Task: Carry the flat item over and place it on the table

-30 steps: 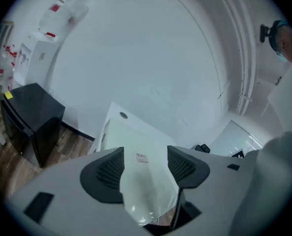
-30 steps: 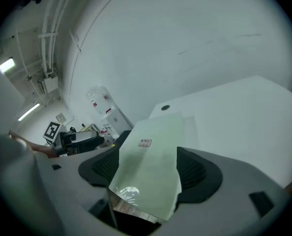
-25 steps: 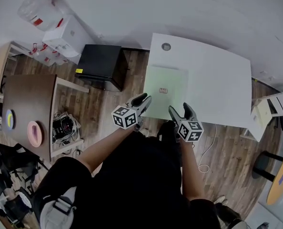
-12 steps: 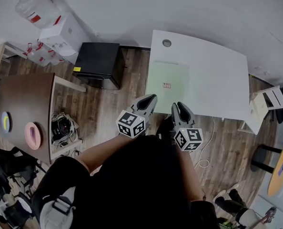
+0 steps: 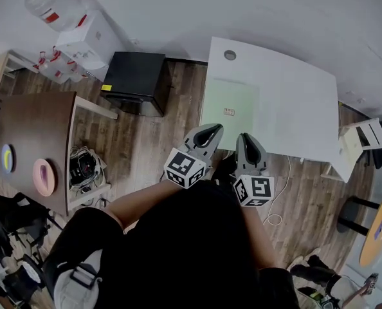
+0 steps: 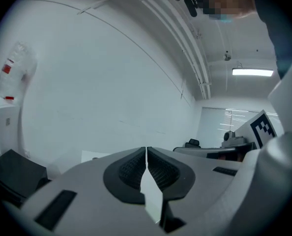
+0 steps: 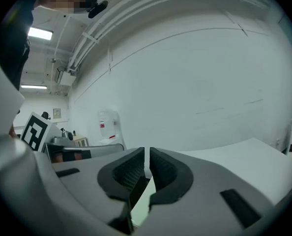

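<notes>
On the white table point(image 5: 294, 102), the thin pale green sheet point(image 5: 233, 102) is lying flat. I'm holding the left gripper point(image 5: 211, 132) clenched and empty, and the right gripper point(image 5: 249, 140) has just been closing on nothing.

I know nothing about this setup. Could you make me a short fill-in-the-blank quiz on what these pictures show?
1. The pale green sheet lies flat on the ____ table.
2. The left gripper has its jaws ____, with nothing between them.
3. In the head view, the black cabinet stands to the table's ____.
Missing words: white; shut; left.
</notes>
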Available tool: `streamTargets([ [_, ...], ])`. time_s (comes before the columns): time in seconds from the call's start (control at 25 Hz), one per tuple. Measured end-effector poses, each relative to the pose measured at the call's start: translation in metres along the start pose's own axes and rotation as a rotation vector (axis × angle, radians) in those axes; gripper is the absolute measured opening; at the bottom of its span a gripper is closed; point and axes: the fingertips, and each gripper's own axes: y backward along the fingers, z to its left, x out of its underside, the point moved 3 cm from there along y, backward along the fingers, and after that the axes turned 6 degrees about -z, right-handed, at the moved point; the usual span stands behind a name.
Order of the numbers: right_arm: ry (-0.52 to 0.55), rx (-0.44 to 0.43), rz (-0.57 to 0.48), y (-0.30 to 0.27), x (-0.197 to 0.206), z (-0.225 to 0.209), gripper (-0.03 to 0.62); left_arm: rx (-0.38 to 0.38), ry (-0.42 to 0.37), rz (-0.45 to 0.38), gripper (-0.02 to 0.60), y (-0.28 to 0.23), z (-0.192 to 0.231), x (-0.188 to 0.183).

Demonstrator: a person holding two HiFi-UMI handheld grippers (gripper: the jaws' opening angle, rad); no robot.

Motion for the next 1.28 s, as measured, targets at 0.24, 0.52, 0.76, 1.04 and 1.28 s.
streamTargets([
  [0.24,0.042,0.072,-0.033,0.006,-0.007,-0.004,0.054,0.016,-0.087,-0.016,0.023,0.004,-0.010,0.000],
  [0.52,0.095,0.061,-0.023,0.005,-0.009,-0.003,0.040,0.035,-0.168,-0.042,0.023,-0.001,-0.024,-0.009],
  [0.76,0.089,0.041,-0.040,0.002,-0.009,0.002,0.038,0.032,-0.180,-0.054,0.023,0.003,-0.024,-0.010],
  [1.04,0.087,0.035,-0.043,0.004,-0.007,0.004,0.032,0.047,-0.185,-0.038,0.023,0.004,-0.025,-0.008],
  [1.28,0.052,0.068,-0.066,0.012,-0.010,-0.010,0.032,0.051,-0.187,-0.048,0.023,0.000,-0.030,-0.006],
])
